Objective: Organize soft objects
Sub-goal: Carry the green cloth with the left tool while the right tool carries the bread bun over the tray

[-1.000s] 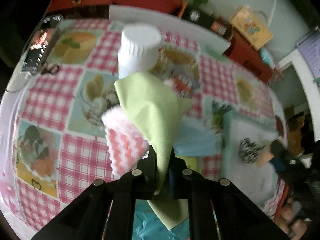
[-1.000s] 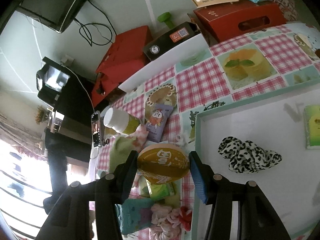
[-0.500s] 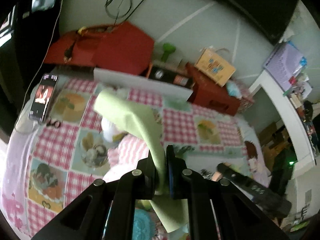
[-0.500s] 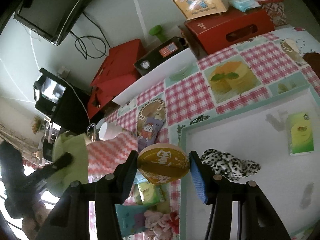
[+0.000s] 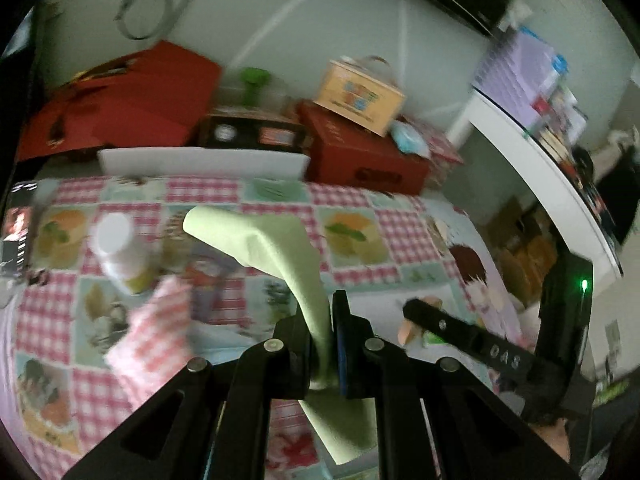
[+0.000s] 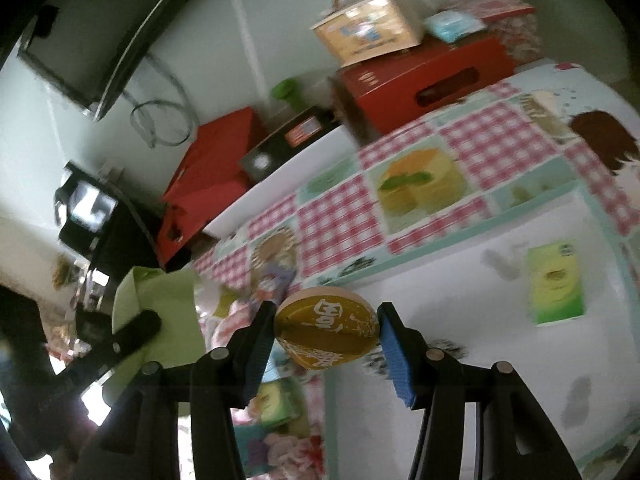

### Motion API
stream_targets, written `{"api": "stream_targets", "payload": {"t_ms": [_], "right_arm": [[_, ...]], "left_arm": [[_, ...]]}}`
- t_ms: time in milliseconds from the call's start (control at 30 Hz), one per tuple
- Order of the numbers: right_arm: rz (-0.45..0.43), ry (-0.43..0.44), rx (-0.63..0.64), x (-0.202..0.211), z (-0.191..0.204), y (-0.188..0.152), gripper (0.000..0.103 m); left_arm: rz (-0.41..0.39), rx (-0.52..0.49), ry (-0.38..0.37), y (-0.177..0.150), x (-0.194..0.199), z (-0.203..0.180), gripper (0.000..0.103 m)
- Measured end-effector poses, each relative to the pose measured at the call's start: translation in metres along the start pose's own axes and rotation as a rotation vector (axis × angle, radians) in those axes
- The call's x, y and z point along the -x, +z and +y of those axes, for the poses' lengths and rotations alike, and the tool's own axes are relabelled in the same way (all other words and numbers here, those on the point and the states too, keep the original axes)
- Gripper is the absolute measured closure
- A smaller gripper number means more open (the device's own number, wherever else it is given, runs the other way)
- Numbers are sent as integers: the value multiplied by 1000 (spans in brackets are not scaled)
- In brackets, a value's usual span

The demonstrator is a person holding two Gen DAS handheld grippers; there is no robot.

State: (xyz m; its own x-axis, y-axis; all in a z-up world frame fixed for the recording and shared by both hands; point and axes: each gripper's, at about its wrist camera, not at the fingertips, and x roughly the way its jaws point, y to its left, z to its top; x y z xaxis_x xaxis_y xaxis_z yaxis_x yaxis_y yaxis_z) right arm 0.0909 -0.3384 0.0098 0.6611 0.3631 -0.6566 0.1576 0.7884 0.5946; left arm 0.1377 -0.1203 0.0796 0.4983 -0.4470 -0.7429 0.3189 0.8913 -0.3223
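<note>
The left gripper (image 5: pixel 325 344) pinches a light-green cloth (image 5: pixel 280 248), lifted above the checked tablecloth (image 5: pixel 352 204) toward twelve o'clock. The right gripper (image 6: pixel 326 338) clamps a round golden container (image 6: pixel 326 332) at the white tray's (image 6: pixel 460 280) nine o'clock edge.

Left black plastic two-finger gripper (image 5: pixel 331 344): angular struts joined by round silver screws, one blue pad lining the right finger. Right black plastic two-finger gripper (image 6: pixel 326 336): identical struts and screws, ribbed blue pads on both fingers, white embossed lettering and a green indicator light on its body.

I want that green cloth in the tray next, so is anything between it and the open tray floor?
Nothing visible blocks it. The light green cloth hangs from the left gripper, and the white tray holds only a green packet far off.
</note>
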Motion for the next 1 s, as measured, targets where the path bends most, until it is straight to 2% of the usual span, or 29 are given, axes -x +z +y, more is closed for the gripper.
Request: {"api": "stream_targets", "payload": {"t_ms": [67, 233, 500, 600, 767, 833, 1000], "right_arm": [[-26, -51, -23, 7, -13, 5, 48], [-98, -261, -82, 28, -52, 15, 48], [-160, -427, -205, 63, -111, 19, 48], [-154, -447, -223, 67, -124, 17, 48], [-114, -461, -220, 59, -130, 13, 48], [-78, -473, -220, 48, -135, 11, 48], [3, -480, -208, 24, -141, 7, 48]], "left_arm": [[16, -34, -26, -5, -13, -14, 93], [97, -100, -72, -27, -46, -44, 93], [211, -193, -140, -62, -78, -85, 93], [243, -200, -137, -71, -88, -90, 93], [350, -160, -131, -89, -115, -84, 93], [392, -140, -95, -95, -128, -79, 93], [439, -101, -38, -104, -141, -67, 91]]}}
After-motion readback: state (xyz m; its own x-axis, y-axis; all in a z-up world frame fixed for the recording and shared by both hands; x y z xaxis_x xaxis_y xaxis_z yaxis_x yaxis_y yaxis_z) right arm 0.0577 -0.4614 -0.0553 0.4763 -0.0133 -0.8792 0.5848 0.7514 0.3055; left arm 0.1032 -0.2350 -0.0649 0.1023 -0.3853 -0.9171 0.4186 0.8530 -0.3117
